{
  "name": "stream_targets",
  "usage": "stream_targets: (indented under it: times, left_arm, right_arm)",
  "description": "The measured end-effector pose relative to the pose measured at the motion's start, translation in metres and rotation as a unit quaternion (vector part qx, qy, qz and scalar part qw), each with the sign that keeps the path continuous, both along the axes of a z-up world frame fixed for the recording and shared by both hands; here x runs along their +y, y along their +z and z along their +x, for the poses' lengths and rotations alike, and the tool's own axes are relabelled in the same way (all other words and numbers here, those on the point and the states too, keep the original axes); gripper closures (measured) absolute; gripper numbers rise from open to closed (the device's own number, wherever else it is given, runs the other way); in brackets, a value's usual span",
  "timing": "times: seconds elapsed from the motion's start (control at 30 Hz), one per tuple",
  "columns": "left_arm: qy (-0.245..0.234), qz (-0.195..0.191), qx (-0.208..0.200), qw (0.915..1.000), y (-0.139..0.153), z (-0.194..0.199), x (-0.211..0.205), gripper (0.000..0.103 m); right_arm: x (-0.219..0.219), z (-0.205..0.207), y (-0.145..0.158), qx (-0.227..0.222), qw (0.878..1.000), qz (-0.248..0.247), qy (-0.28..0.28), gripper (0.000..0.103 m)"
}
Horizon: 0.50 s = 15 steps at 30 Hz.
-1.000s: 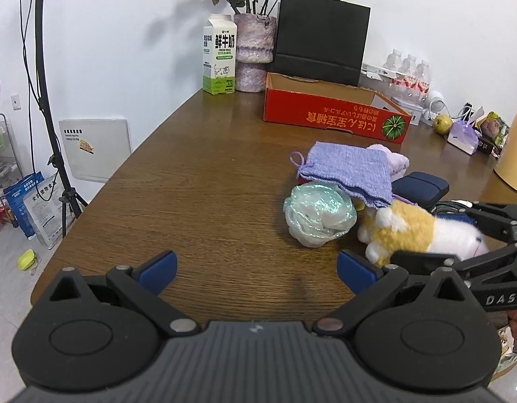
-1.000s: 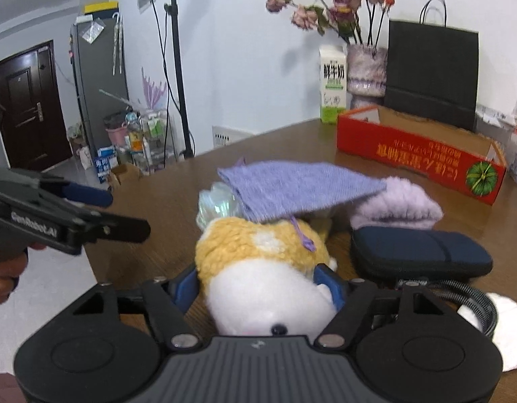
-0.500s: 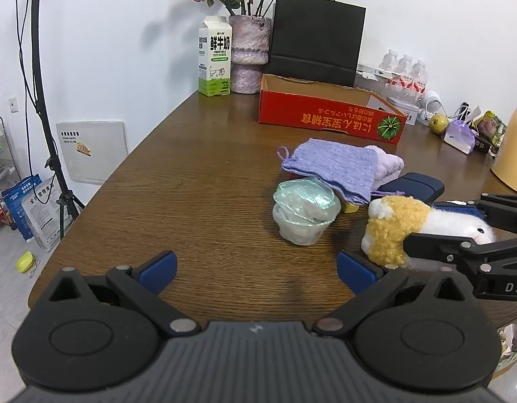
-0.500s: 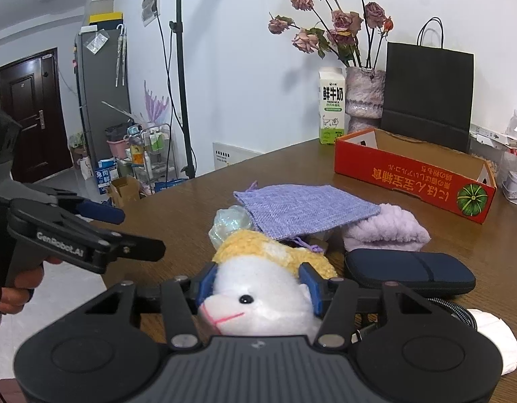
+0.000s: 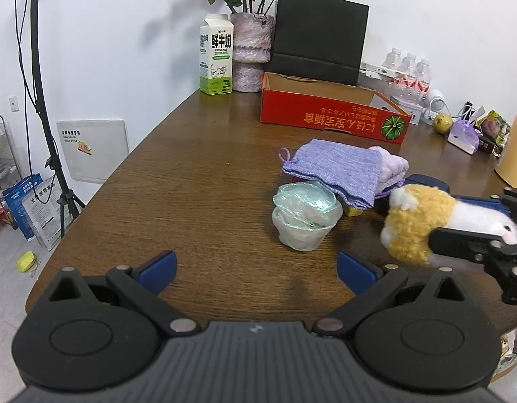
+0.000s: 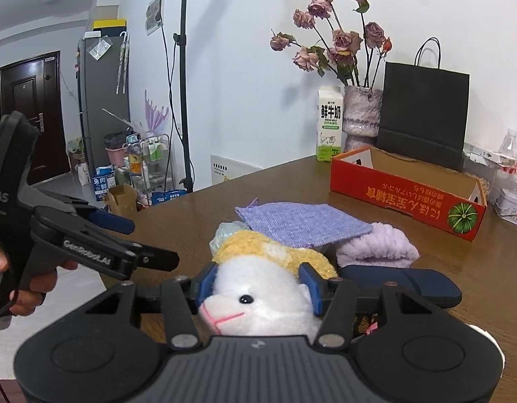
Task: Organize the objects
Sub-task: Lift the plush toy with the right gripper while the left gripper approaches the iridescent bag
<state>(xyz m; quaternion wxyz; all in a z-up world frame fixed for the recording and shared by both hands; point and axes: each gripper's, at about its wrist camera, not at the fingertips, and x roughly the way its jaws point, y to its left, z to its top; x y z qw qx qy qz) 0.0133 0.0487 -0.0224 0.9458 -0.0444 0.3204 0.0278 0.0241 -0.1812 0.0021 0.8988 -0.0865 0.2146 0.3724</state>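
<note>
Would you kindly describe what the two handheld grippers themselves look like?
Both the left gripper and right gripper are matte black plastic, with round pivot discs, silver rivets and blue-padded fingers. White lettering, "GenRobot.AI", runs along the left gripper's side. A bare hand holds its pistol handle.

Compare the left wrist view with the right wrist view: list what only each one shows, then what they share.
Only the left wrist view shows the yellow fruit, the purple pouch and the left gripper with open, empty jaws. Only the right wrist view shows the dark door, the fridge and the plush toy's face. Both show the toy clamped in the right gripper, the red box, the lilac cloth and the milk carton.
</note>
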Motion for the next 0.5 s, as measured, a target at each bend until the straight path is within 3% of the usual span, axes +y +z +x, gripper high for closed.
stream_targets:
  times: [0.5]
  left_arm:
    - [-0.031, 0.006, 0.007, 0.9995, 0.001, 0.014, -0.020, 0.000]
  right_arm:
    - [-0.032, -0.012, 0.017, -0.033, 0.998, 0.008, -0.046, 0.052]
